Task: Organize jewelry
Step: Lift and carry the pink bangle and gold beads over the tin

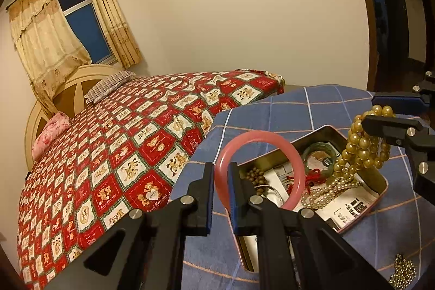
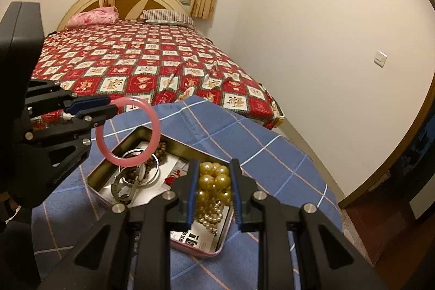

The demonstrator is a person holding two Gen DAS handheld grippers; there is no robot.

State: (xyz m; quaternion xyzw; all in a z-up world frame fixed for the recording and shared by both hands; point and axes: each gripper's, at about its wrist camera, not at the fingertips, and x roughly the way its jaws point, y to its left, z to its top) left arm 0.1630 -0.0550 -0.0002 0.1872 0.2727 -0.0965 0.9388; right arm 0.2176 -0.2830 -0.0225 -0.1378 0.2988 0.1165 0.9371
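My left gripper (image 1: 220,175) is shut on a pink bangle (image 1: 272,137) and holds it above the open metal tin (image 1: 380,181). The bangle (image 2: 152,116) and left gripper (image 2: 108,105) also show in the right wrist view. My right gripper (image 2: 213,175) is shut on a gold bead bracelet (image 2: 214,181), held over the tin's (image 2: 95,173) near end. The bracelet (image 1: 361,143) hangs from the right gripper (image 1: 369,110) in the left wrist view. The tin holds a green bangle (image 1: 318,147), a pearl string (image 1: 326,195), brown beads (image 1: 254,175) and silver bangles (image 2: 141,173).
The tin rests on a blue checked cloth (image 1: 285,110) over a round surface. A gold bead chain (image 1: 402,273) lies on the cloth near the tin. A bed with a red patterned cover (image 2: 141,64) stands behind. A wall is to the right.
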